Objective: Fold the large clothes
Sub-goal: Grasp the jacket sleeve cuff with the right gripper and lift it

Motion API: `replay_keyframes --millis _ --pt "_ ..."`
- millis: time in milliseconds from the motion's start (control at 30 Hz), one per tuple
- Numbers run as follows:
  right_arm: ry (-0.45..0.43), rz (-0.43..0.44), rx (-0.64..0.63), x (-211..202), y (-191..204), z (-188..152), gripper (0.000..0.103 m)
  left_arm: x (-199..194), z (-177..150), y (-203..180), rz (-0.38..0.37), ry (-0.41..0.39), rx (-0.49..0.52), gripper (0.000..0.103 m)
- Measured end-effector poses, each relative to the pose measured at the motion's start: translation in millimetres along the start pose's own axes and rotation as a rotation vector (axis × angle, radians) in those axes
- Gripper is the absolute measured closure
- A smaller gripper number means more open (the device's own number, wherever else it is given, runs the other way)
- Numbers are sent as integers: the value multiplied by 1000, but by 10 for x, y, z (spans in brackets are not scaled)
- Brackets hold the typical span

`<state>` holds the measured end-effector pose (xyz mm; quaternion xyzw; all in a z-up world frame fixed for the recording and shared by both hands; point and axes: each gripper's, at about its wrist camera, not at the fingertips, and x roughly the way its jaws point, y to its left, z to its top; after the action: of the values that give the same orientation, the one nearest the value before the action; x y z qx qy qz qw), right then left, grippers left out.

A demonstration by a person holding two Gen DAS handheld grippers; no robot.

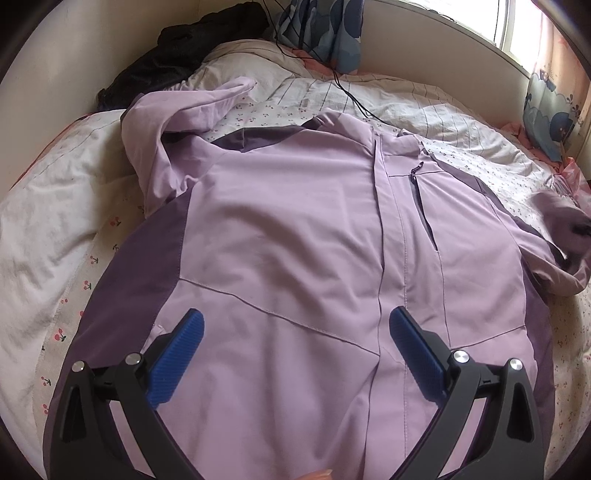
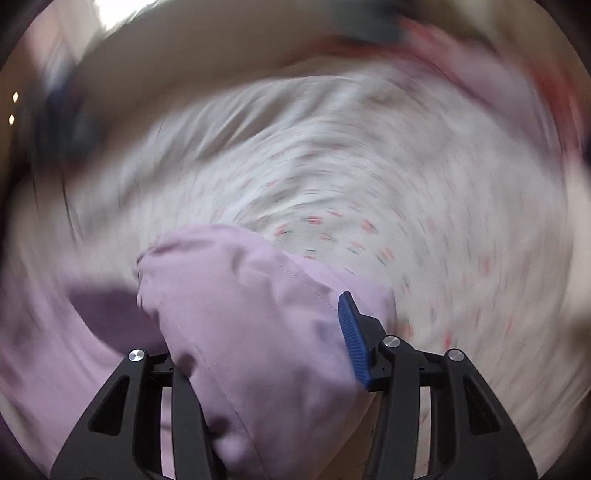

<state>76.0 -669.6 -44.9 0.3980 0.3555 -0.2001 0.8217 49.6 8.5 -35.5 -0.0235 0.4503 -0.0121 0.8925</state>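
Note:
A lilac jacket with dark purple side panels lies front up on the bed, zip closed, collar far from me. Its left sleeve is bunched at the upper left. My left gripper is open and empty just above the jacket's lower front. In the right wrist view my right gripper has a thick bunch of the jacket's right sleeve between its fingers and holds it above the bed. The sleeve hides the left fingertip. That view is smeared by motion.
The bed has a white sheet with small cherries and rumpled bedding. Dark clothing and a blue patterned cloth lie by the headboard. A black cable runs across the bedding. A window is at the upper right.

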Motion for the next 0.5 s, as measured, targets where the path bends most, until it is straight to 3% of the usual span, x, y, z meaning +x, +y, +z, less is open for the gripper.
replay_keyframes --millis 67,167,233,367,400,433,467,500 --pt "1 124 126 -83 -497 -76 51 6 -4 2 -3 4 -2 7" --pt "76 313 219 -28 -929 -205 40 24 -26 -14 -4 10 4 7" --pt "89 353 233 4 -1011 -206 33 38 -32 -22 2 15 6 7" --pt "59 360 240 52 -1056 -118 33 59 -43 -26 8 20 9 7" --pt "60 357 242 101 -1078 -66 38 64 -45 -35 9 21 11 7" --pt "65 357 236 143 -1062 7 67 68 -44 -37 4 17 13 7" --pt "56 342 222 153 -1008 110 88 64 -45 -38 -5 15 12 7" --pt "36 352 198 129 -896 272 91 56 -47 -36 -20 11 7 7"
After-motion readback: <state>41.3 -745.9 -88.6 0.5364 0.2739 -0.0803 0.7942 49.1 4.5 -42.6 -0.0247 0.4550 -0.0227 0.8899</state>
